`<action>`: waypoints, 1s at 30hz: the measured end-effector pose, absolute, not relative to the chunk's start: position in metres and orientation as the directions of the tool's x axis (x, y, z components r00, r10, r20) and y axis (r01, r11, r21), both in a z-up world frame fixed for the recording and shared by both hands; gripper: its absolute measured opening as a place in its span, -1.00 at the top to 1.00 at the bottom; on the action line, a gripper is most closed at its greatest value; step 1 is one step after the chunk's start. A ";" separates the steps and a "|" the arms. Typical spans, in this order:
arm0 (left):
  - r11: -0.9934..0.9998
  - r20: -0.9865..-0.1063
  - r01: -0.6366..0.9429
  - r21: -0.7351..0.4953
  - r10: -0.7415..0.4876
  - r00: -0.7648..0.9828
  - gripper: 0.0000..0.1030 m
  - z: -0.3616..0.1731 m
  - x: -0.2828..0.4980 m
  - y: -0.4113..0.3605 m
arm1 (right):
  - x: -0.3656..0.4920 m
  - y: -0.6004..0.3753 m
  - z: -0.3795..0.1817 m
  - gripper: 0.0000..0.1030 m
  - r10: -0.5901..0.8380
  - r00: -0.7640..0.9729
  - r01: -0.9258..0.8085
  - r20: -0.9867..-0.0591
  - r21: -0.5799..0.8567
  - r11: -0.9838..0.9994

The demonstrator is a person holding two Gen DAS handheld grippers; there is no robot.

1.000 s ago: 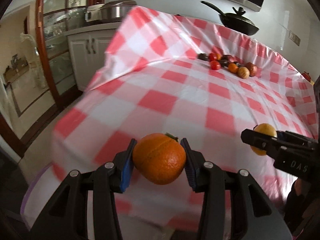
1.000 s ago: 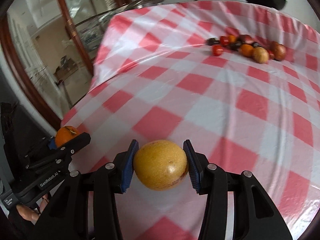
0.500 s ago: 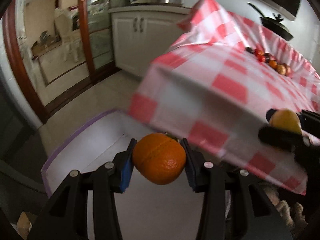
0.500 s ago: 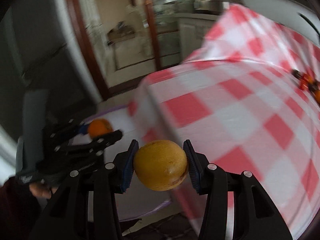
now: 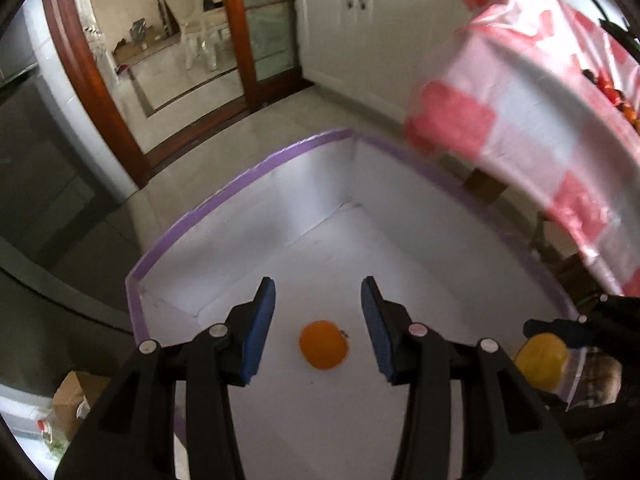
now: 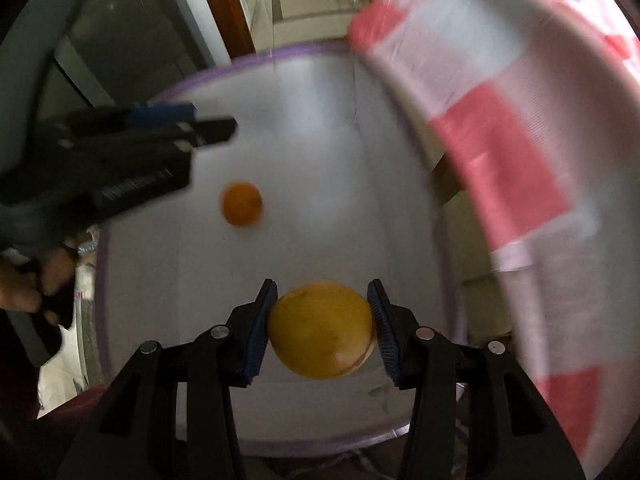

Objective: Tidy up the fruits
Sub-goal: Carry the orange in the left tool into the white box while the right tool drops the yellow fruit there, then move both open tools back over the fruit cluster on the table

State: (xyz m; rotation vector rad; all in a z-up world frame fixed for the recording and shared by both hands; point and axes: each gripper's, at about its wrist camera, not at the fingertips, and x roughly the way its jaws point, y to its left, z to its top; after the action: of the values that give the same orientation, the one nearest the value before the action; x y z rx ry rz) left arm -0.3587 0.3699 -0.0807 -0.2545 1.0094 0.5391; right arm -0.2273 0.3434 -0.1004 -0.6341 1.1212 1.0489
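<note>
My left gripper [image 5: 318,322] is open and empty above a white box with a purple rim [image 5: 240,188]. The orange [image 5: 323,345] is loose inside the box, below and between the left fingers; it also shows in the right wrist view [image 6: 241,209]. My right gripper [image 6: 320,324] is shut on a yellow round fruit [image 6: 322,330] and holds it over the near side of the box [image 6: 172,88]. That fruit shows at the right edge of the left wrist view [image 5: 541,359]. The left gripper appears at the left of the right wrist view [image 6: 160,132].
The table with the red-and-white checked cloth [image 5: 520,120] overhangs the box on the right. Several small fruits [image 5: 612,94] lie far back on it. A white cabinet [image 5: 360,28] and a wooden door frame [image 5: 100,92] stand behind. A cardboard piece [image 5: 76,392] lies left of the box.
Both grippers swung down from the table to over the white box. My left gripper opened and let go of the orange, which dropped into the box. The right gripper kept its yellow fruit.
</note>
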 end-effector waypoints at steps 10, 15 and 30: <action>0.826 -0.877 -0.564 0.019 0.285 0.387 -0.47 -0.095 -0.358 0.375 | -0.218 0.347 -0.110 -0.40 0.351 0.044 -0.900 -0.935 0.115 0.420; 0.831 -0.853 -0.555 0.031 0.311 0.418 -0.61 -0.081 -0.351 0.365 | -0.218 0.335 -0.089 -0.47 0.434 0.030 -0.893 -0.901 0.171 0.417; 0.974 -0.558 -0.225 -0.027 0.172 0.812 -0.97 0.088 -0.246 0.227 | -0.148 0.140 0.074 -0.69 0.706 0.427 -0.733 -0.565 0.241 0.636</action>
State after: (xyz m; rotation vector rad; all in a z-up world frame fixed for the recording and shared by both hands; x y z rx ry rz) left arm -0.2464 0.2274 0.0877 -0.0929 0.5871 0.2121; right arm -0.1483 0.1403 0.0735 -0.0441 0.6839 0.8989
